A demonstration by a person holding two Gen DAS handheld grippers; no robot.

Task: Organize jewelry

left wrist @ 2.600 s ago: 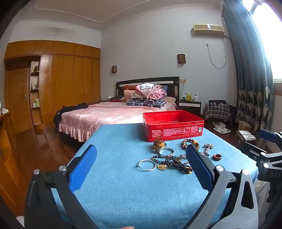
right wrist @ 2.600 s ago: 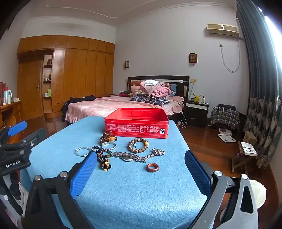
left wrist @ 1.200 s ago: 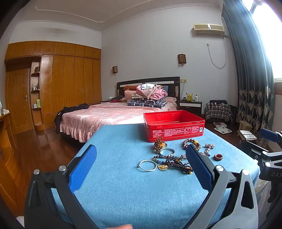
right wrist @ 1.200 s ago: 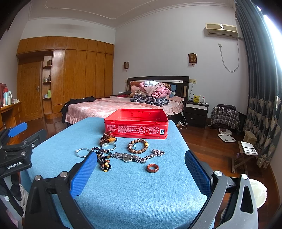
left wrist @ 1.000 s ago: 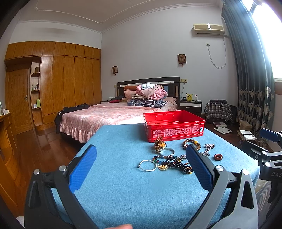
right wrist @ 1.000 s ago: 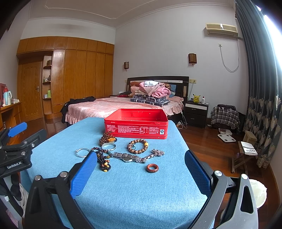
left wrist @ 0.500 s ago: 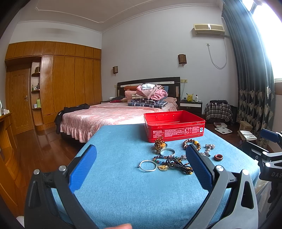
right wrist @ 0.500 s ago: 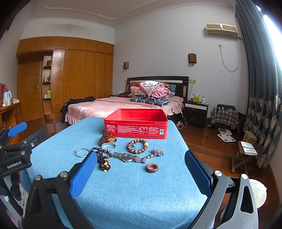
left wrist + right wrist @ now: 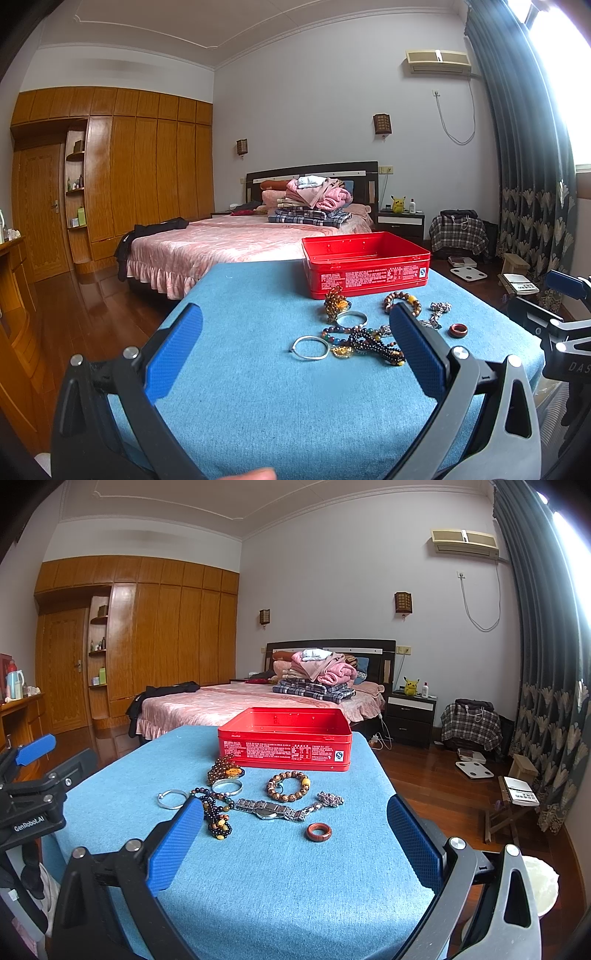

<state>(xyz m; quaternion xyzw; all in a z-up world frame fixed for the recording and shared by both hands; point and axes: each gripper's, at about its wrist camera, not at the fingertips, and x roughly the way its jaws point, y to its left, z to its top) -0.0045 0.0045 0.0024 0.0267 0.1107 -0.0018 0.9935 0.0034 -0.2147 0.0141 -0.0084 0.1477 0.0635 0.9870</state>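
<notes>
An open red tin box (image 9: 284, 738) stands at the far end of a blue-covered table (image 9: 277, 878); it also shows in the left wrist view (image 9: 365, 264). In front of it lie a wooden bead bracelet (image 9: 288, 786), a metal watch (image 9: 273, 812), a red ring (image 9: 318, 832), a silver bangle (image 9: 172, 798), dark bead strings (image 9: 218, 818) and an amber bead cluster (image 9: 225, 770). My right gripper (image 9: 295, 845) is open and empty, near the table's front edge. My left gripper (image 9: 295, 354) is open and empty, to the left of the jewelry.
A bed (image 9: 236, 701) with folded clothes stands behind the table. Wooden wardrobes (image 9: 147, 177) line the left wall. A nightstand (image 9: 410, 712), a scale and a small stool stand on the wooden floor to the right.
</notes>
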